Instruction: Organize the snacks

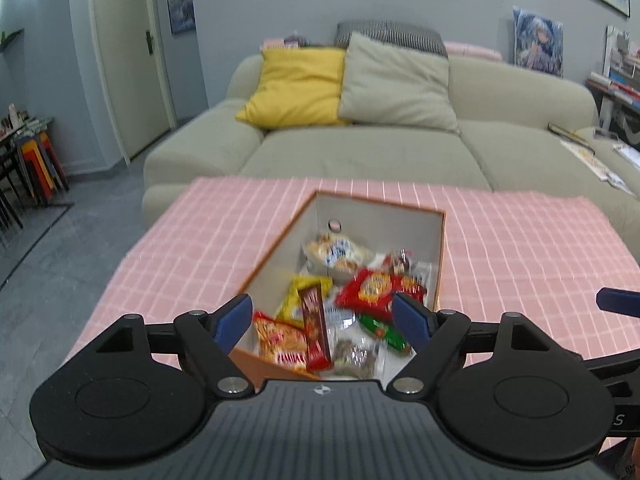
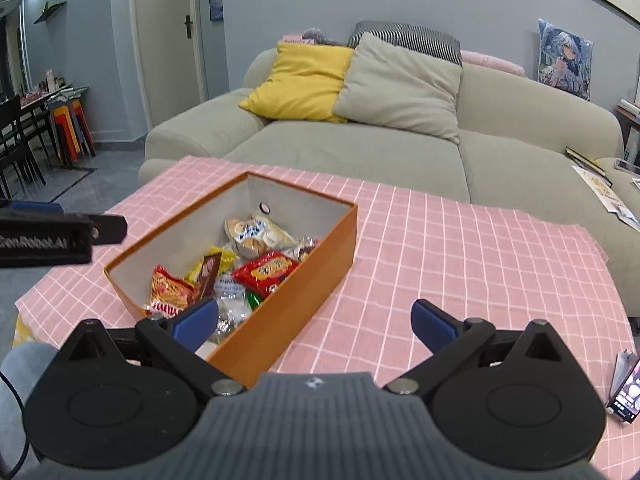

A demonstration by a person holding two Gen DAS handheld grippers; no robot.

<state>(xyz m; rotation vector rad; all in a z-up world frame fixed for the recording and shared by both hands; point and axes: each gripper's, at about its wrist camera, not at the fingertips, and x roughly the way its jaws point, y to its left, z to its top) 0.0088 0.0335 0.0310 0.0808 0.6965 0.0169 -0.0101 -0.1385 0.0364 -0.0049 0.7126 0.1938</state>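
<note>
Orange box (image 2: 288,304) of light, crinkly snacks (image 1: 372,288); both grippers (image 1: 322,316) (image 2: 314,322) wide, empty; pinch packets at sealed edges.

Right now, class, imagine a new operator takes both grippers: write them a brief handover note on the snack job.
Left gripper: jaws open, holding nothing, hovering over the near end of the orange box.
Right gripper: jaws open, holding nothing, at the box's near right corner.
Snacks: red packet, yellow packet, brown bar, bread pack and others lie in the box on the pink tablecloth.
Done: no loose snacks visible on the cloth.
Left: possibly tidying the jumbled packets.
</note>
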